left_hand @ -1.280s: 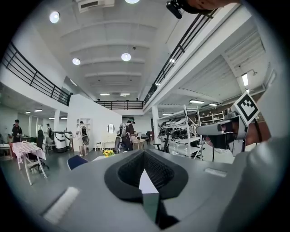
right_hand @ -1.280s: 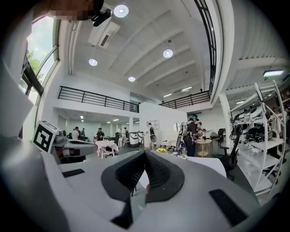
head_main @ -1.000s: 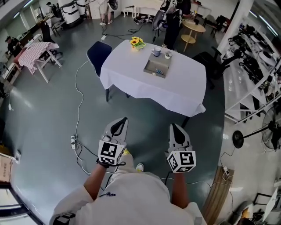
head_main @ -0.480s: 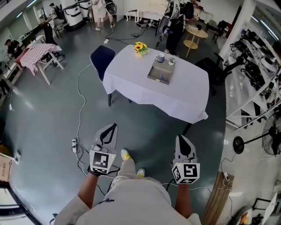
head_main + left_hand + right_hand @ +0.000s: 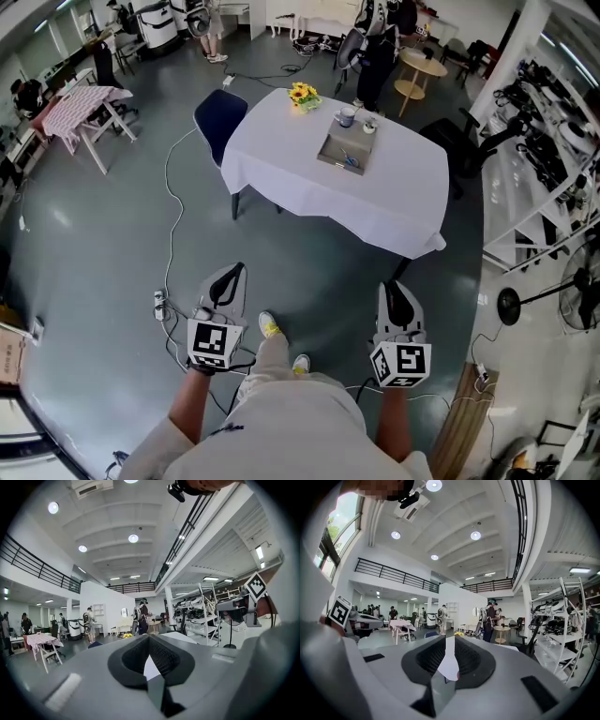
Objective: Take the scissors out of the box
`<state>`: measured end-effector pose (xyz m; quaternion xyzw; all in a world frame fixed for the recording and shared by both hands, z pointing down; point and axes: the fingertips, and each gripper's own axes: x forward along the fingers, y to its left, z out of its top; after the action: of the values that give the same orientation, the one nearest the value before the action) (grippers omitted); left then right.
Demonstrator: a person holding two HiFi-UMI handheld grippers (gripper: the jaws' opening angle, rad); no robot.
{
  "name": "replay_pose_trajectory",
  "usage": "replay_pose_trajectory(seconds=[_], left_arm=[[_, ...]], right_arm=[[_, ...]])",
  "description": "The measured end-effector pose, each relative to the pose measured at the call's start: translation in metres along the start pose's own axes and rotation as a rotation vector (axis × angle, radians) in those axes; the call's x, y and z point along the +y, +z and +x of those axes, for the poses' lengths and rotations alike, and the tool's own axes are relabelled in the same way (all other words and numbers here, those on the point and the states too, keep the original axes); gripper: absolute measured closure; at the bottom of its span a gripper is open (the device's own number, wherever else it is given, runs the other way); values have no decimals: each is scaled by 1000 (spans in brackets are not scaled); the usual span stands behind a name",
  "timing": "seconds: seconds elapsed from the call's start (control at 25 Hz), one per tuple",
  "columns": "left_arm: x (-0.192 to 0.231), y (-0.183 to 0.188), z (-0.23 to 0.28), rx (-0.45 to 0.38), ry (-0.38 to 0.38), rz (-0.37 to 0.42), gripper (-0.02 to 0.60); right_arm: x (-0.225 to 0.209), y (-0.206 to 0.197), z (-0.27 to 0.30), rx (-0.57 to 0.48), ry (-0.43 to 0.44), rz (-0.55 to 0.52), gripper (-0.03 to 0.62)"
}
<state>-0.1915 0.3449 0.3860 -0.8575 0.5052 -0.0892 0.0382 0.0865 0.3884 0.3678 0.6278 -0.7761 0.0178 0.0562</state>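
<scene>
Person's standing out on the grey floor (image 5: 103, 234), well short of the table (image 5: 281, 178) w/ the white cloth. The box (image 5: 330, 150), a shallow grey open tray, sits on the far half of the tabletop. The scissors (image 5: 352, 161) are inside it, toward its right side. From here they're just a small bluish fleck, too small to tell which way blades or handles point. Beyond the box there's a cup (image 5: 346, 116), and a bunch of yellow flowers (image 5: 300, 94) at the far edge. A blue chair (image 5: 217, 112) stands at the table's left end.

Both grippers are held low in front of the body, pointing approx level toward the table. Left gripper (image 5: 234, 274): jaws fully together, nothing in them. Right gripper (image 5: 392, 289): jaws have just been opening and are only a narrow slit apart, w/ nothing btwn them but the view thru to the white cloth.

What matters next: the box lies ahead and well apart from both grippers. It falls btwn their two lines but closer to the right one's, so the right hand is prob. the nearer for reaching in. The box sits a bit skewed to the person's line, and its long axis I can't call at this range. Nothing's reachable yet, so walking up comes first.
</scene>
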Motion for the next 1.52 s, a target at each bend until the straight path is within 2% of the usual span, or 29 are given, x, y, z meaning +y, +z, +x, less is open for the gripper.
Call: replay_pose_trajectory(seconds=[0.24,0.4,0.52,0.64,0.96,1.16,1.52], left_arm=[[-17,2,3,4,-38,33,560],[-21,-10,1,34,-42,-1,535],[-28,-5,5,22,-61,-18,524],[-38,2,12,3,-98,-52,466],[-66,9,32,23,-154,63,330],[-67,3,36,43,-167,36,246],[-55,-6,90,101,-187,-10,242]], right_arm=[[6,-10,1,14,22,14,528],[-1,-18,-8,20,10,42,520],[-10,-20,-11,19,-3,50,500],[-20,-18,-15,7,-26,63,474],[-40,-26,-18,4,-47,123,415],[-40,-33,-9,29,-35,151,384],[-62,-31,43,77,-29,149,373]])
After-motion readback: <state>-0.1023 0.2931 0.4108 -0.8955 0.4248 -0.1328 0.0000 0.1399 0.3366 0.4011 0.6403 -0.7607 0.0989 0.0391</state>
